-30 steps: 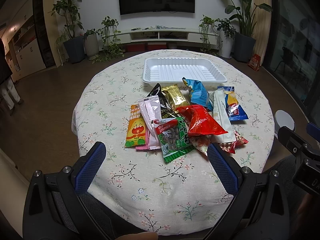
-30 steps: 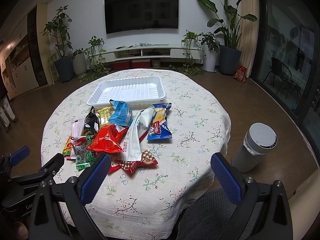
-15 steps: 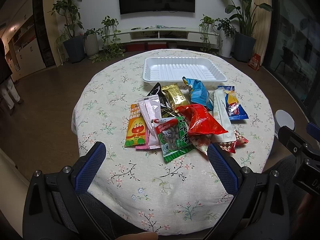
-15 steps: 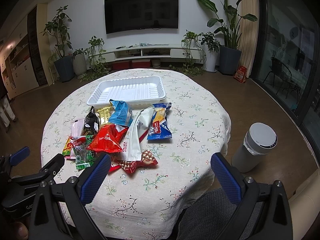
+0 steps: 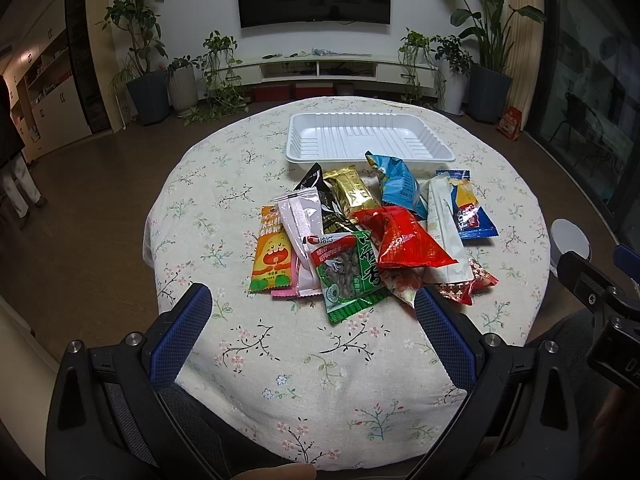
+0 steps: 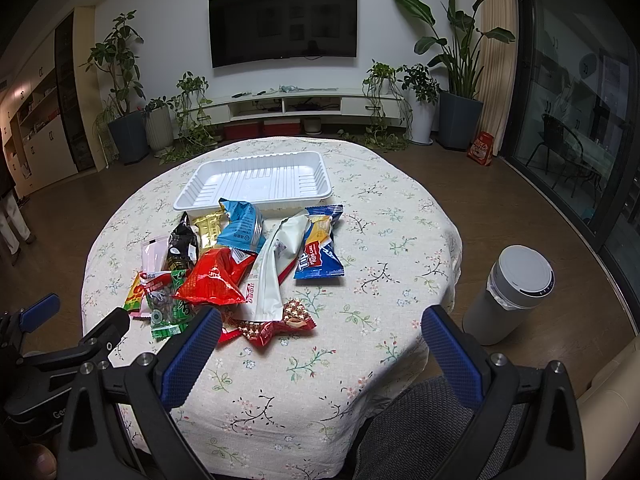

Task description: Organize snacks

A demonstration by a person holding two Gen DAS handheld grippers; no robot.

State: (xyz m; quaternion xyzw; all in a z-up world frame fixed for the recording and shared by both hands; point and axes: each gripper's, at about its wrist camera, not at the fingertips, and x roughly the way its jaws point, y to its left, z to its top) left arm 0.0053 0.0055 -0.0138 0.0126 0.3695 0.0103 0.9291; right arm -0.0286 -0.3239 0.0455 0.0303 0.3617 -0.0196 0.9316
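- The left gripper (image 5: 312, 332) hangs over the near edge of the table (image 5: 192, 184), fingers spread wide and holding nothing; it faces the snack pile, probably lined up for a first pick.
- The right gripper (image 6: 320, 344) is likewise spread and empty, over the near right edge of the table, well apart from any packet.
- The snacks lie in a loose, overlapping heap at the table's middle: a green packet (image 5: 348, 276) nearest the left gripper, a red bag (image 5: 404, 240) over its neighbours, an orange packet (image 5: 272, 256) on the pile's left side, a blue packet (image 6: 320, 248) on the right side.
- The white tray (image 5: 296, 148) sits toward the far edge, just beyond the heap, with nothing in it; it looks like the place meant for the snacks.
- Judged from this, no sorting is done yet.
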